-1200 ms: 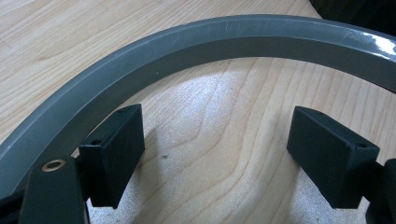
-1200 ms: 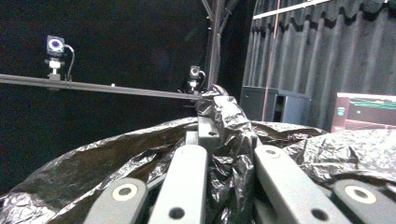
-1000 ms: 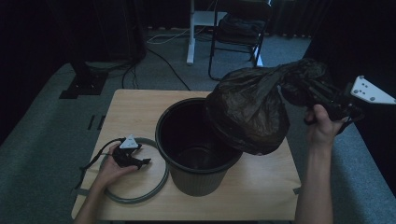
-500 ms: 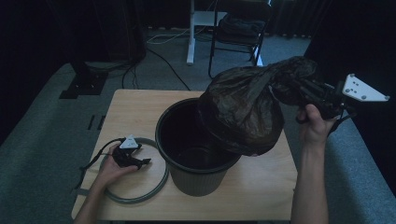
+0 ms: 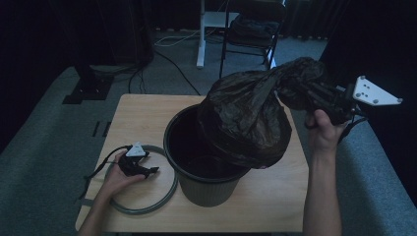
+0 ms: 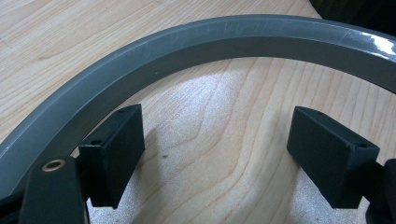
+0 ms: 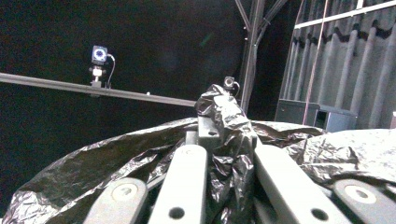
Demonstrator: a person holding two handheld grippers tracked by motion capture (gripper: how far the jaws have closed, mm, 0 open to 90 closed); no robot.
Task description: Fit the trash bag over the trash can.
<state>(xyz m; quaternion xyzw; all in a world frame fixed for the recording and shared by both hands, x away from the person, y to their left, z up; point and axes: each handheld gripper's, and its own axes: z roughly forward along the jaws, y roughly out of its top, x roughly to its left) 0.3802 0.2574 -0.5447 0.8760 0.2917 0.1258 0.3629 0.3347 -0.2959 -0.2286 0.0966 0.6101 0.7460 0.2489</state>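
the right gripper has its fingers clamped on the black bag, held above the bin. left of the bin, the left gripper rests with fingers wide inside the grey ring on the desk.

**Bag held up over the bin's right rim**

From above I see my right gripper clamped on the bunched top of the black bag, which hangs against the right rim of the black bin. The bin stands mid-table, toward the front edge. My left gripper rests inside the grey ring lying flat at the front left corner of the wooden table, just beside the bin
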